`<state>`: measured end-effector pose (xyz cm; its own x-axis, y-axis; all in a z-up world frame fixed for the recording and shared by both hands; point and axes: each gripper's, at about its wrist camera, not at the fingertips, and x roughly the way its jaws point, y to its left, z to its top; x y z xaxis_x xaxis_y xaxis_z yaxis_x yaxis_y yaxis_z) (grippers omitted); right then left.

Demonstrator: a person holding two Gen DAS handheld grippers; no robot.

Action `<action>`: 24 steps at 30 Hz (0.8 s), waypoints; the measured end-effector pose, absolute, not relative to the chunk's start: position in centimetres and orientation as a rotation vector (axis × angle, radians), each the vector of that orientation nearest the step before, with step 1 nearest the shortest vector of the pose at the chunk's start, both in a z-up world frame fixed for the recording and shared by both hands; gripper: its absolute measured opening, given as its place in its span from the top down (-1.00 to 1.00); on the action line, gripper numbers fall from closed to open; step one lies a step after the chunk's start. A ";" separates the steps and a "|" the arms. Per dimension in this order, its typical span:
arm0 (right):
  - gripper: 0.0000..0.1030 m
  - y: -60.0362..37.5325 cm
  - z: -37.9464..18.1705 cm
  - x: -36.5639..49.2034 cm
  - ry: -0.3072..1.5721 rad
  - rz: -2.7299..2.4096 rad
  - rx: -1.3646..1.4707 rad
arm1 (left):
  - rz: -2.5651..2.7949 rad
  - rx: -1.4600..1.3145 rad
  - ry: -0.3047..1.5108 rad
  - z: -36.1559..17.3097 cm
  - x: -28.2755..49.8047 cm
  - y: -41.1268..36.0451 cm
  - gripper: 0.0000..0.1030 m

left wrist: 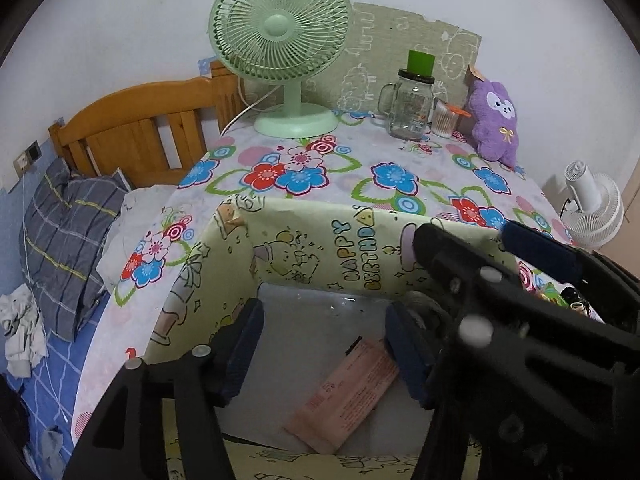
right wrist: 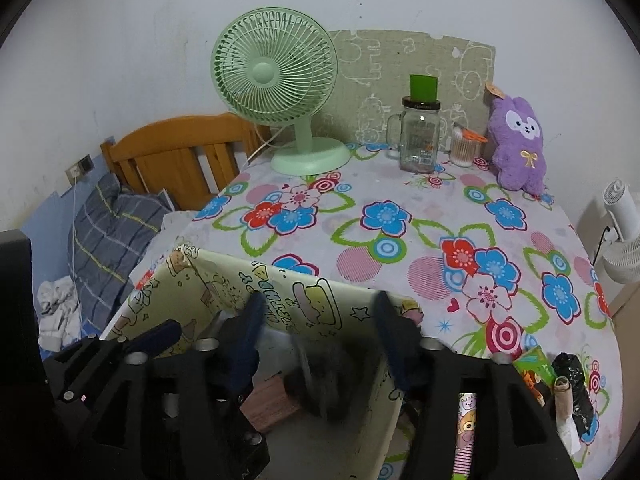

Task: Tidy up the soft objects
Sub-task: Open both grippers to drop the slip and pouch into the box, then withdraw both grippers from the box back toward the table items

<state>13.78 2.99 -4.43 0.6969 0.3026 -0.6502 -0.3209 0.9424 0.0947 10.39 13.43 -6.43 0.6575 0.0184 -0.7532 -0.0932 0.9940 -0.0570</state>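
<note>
Beneath right claw (right wrist: 316,332) (open): dark bundle (right wrist: 320,380).

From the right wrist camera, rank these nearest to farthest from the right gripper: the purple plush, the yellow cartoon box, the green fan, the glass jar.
From the right gripper:
1. Yellow cartoon box, directly beneath the fingers, at the table's near edge.
2. Glass jar, far centre.
3. Purple plush, far right by the wall, and green fan, far left; I can't separate these.

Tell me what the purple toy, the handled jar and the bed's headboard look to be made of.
Purple toy: fuzzy plush fabric, pile visible, matte.
Handled jar: clear glass by the look, see-through with highlights; could be plastic.
Headboard: orange-brown wood, slatted, slightly glossy, probably varnished.
</note>
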 end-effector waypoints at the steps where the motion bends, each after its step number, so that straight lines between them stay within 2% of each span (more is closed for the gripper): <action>1: -0.53 3.0 -4.4 13.8 0.719 0.349 -0.025 | 0.065 -0.097 0.851 -6.4 10.4 13.6 -0.40; 3: -0.62 3.1 -4.4 13.6 0.712 0.351 -0.028 | 0.065 -0.101 0.851 -6.4 10.3 13.7 -0.49; 7: -0.63 3.4 -4.3 13.2 0.711 0.339 -0.078 | 0.058 -0.102 0.842 -6.3 10.1 13.6 -0.63; 19: -0.66 1.9 -3.2 11.4 0.686 0.320 -0.077 | 0.053 -0.078 0.799 -5.0 8.5 12.1 -0.86; 24: -0.66 0.8 -2.6 10.5 0.673 0.316 -0.072 | 0.052 -0.056 0.784 -4.3 7.8 11.0 -0.88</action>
<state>10.53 0.78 -2.60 0.7359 0.2643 -0.6234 -0.3108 0.9498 0.0359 7.84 11.00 -4.31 0.7067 0.0261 -0.7071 -0.0682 0.9972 -0.0313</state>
